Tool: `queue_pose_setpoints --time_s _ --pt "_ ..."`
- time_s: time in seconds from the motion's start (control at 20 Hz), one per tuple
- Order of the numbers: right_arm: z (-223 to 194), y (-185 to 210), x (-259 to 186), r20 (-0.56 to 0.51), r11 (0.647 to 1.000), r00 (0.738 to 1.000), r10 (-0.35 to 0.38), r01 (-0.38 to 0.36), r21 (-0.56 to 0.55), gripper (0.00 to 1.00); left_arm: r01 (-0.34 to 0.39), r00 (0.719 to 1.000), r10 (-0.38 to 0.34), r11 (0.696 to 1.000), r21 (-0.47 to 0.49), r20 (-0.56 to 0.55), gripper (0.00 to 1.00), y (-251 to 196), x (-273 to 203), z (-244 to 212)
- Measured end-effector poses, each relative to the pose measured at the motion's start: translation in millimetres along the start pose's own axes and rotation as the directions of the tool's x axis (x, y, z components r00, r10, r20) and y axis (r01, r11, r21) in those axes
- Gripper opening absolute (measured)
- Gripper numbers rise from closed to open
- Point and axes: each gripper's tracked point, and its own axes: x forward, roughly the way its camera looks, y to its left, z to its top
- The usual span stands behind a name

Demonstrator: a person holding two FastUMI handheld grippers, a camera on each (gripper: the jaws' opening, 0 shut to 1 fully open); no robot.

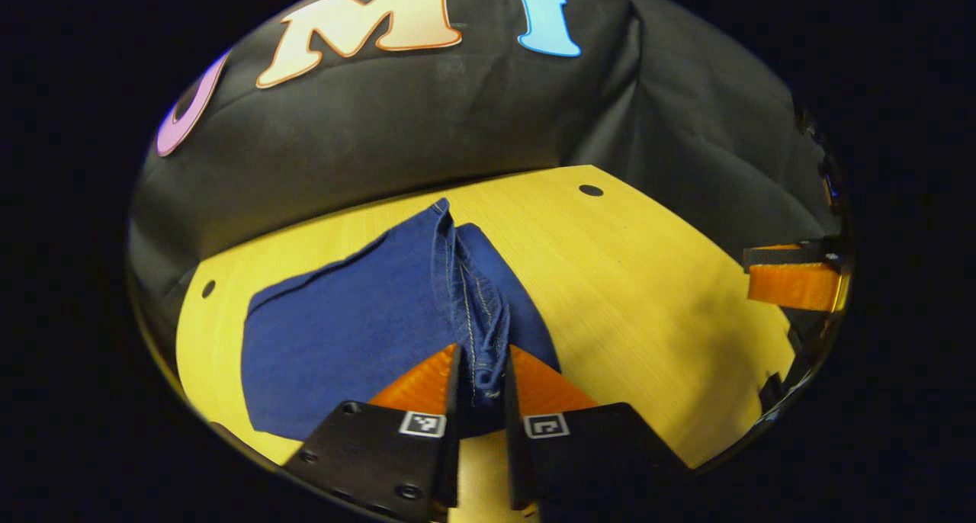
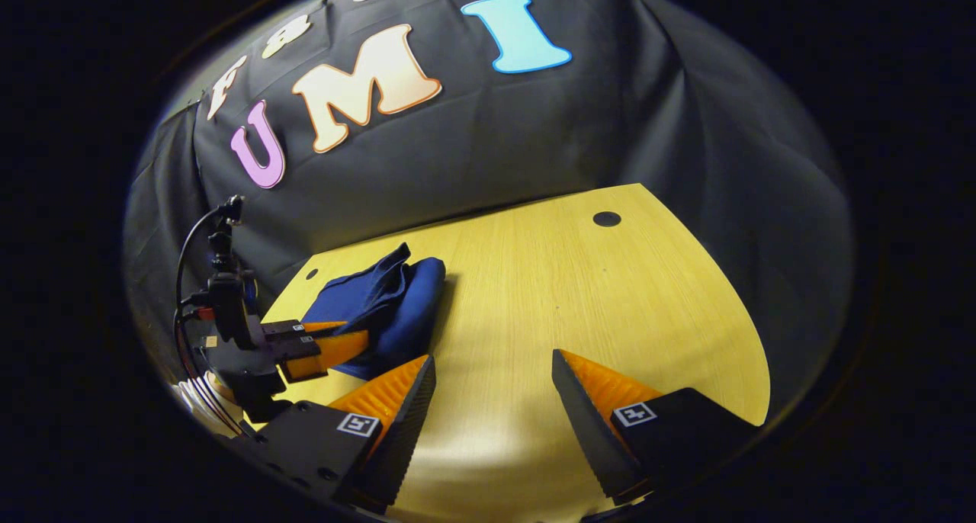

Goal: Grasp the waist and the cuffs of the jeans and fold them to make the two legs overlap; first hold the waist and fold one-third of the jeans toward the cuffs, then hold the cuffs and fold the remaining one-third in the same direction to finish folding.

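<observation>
Left gripper (image 1: 482, 386): you are pinching a seamed edge of the jeans (image 1: 358, 332) between both fingers, near you.

Right gripper (image 2: 492, 386): you are holding it wide open, gripping nothing, over bare table (image 2: 610, 294).

Jeans: lying bunched on the table's left side, partly folded, reaching toward the far edge. Likely soft, floppy and fairly heavy denim; thick seams and hems look the firmest places to grip.

right gripper (image 2: 493, 389): fingers spread wide, nothing between them, bare table (image 2: 579, 294) below
left gripper (image 2: 335, 348): far left, orange fingers against near edge of jeans (image 2: 381, 309)
jeans: dark blue, bunched and folded, lying on table's left part near booth wall
</observation>
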Motion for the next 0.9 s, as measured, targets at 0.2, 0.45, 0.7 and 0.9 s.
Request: queue_pose_setpoints --time_s 0.2,0.45,0.7,0.9 --pt "1.3 28.9 -4.7 0.024 0.999 0.999 0.031 -0.031 -0.009 0.95 -0.036 0.997 0.043 0.994 -0.106 0.069 0.94 8.3 -45.8 6.9" --pt "-3.3 95.0 -10.4 0.074 0.996 0.994 0.084 -0.083 -0.021 0.95 -0.102 0.981 0.135 0.970 -0.220 0.140 0.92 62.8 -115.9 5.5" --pt "-4.6 156.9 -27.4 0.140 0.995 0.986 0.095 -0.100 0.030 0.98 -0.154 0.971 0.190 0.962 -0.223 0.148 0.92 112.5 -160.2 -9.7" --pt "-8.7 174.6 -35.0 0.169 0.996 0.984 0.054 -0.066 0.064 0.98 -0.128 0.976 0.157 0.973 -0.190 0.148 0.93 124.3 -174.2 -22.4"
